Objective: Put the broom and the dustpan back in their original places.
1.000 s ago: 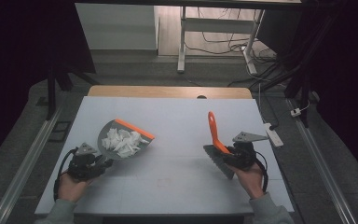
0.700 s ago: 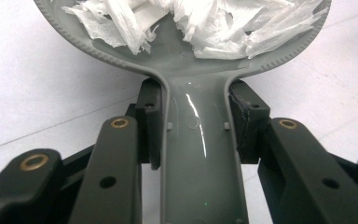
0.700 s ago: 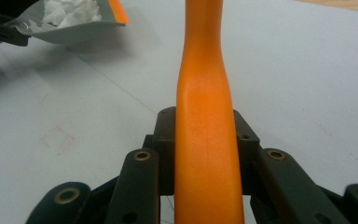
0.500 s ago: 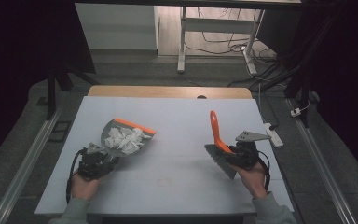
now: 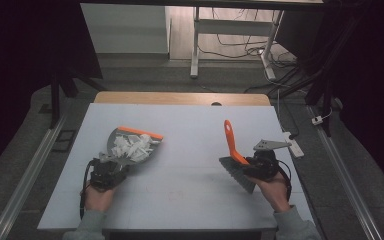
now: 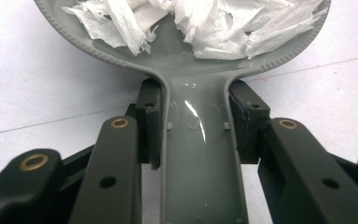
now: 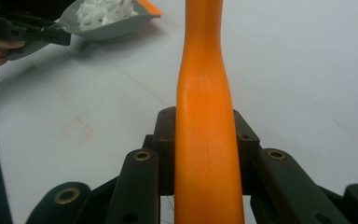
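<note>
A grey dustpan (image 5: 125, 142) with an orange lip sits at the left of the white table (image 5: 190, 120) and carries a heap of white paper scraps (image 5: 132, 146). My left gripper (image 5: 111, 167) is shut on the dustpan's handle (image 6: 198, 154), with the pads pressing both of its sides and the paper scraps (image 6: 205, 23) just ahead. At the right, my right gripper (image 5: 252, 162) is shut on the orange handle (image 7: 205, 116) of a brush (image 5: 232, 145). The handle points away and the grey bristles (image 5: 237, 175) lie toward the front. The dustpan (image 7: 107, 28) also appears far off in the right gripper view.
A wooden strip (image 5: 180, 97) runs along the table's far edge. Beyond the table's right edge a white power strip (image 5: 295, 145) lies on the floor. Metal rails (image 5: 25, 185) flank the table on the floor. Faint red marks (image 7: 77, 128) show on the tabletop between the hands.
My left hand has shifted a little to the right with the dustpan still gripped. The right hand and brush have stayed where they were.
</note>
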Available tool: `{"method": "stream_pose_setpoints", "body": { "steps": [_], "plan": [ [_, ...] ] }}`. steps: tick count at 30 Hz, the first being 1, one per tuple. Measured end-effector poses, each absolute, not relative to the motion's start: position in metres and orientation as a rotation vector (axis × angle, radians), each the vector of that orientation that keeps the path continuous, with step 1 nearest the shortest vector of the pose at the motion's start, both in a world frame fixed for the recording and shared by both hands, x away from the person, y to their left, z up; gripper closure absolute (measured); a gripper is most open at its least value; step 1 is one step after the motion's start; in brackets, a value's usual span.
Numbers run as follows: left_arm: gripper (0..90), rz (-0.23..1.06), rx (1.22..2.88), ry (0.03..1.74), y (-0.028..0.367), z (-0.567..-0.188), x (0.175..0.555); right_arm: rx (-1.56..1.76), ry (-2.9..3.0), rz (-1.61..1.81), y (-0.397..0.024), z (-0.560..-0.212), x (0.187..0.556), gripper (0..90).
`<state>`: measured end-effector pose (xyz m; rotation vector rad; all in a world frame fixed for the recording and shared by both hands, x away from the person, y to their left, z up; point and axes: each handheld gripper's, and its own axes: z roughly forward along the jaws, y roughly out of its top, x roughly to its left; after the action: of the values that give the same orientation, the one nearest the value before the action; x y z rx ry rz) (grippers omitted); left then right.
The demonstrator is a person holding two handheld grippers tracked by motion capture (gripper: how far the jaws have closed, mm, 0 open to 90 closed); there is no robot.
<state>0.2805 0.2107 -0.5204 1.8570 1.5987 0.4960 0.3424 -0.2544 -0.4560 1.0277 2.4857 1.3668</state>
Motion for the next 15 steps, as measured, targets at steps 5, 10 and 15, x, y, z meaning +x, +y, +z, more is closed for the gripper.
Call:
{"method": "stream_pose_setpoints", "body": {
  "steps": [5, 10, 15],
  "plan": [
    [61.7, 0.5, 1.841, 1.619, 0.211, -0.521, 0.281, 1.047, 2.544, 1.348, -0.251, -0.461, 0.344, 70.4],
    [61.7, 0.493, 1.824, 1.644, 0.212, -0.524, 0.283, 1.087, 2.581, 1.353, -0.251, -0.465, 0.346, 70.4],
    [61.7, 0.495, 1.817, 1.661, 0.209, -0.525, 0.284, 1.127, 2.603, 1.346, -0.252, -0.469, 0.349, 70.4]
  ]
}}
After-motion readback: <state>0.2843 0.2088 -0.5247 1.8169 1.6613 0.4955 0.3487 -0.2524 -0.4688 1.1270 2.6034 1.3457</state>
